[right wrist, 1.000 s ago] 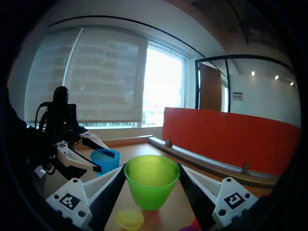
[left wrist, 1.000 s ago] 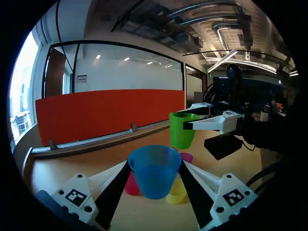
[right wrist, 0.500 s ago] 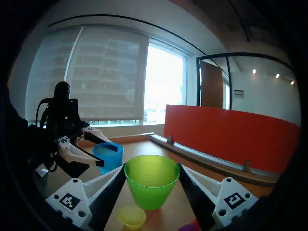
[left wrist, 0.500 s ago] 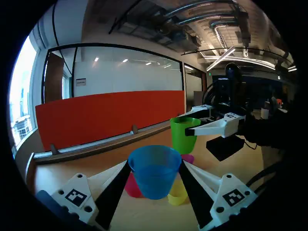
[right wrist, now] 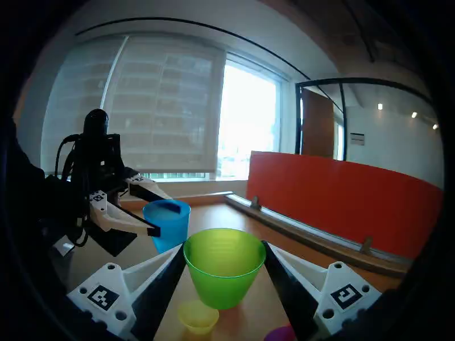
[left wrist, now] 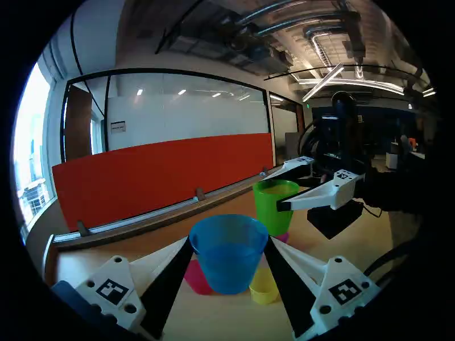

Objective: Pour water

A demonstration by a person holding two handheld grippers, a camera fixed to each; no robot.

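Above the wooden table (left wrist: 114, 247), the left gripper (left wrist: 228, 241) had its jaws pressed on the blue cup (left wrist: 228, 261), which was translucent, upright with its mouth up, and partly filled with water. The right gripper (right wrist: 224, 247) had its jaws clamped on an upright green cup (right wrist: 223, 275) nearby. Square black-and-white markers (left wrist: 111, 291) sat on the fingers, and a small yellow cup (left wrist: 264, 284) and a pink cup (left wrist: 196, 275) stood on the table below.

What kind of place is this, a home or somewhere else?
Most likely an open-plan office: a wooden desk backed by an orange divider panel, a glass-walled meeting room behind it, and exposed ceiling ducts with strip lights.
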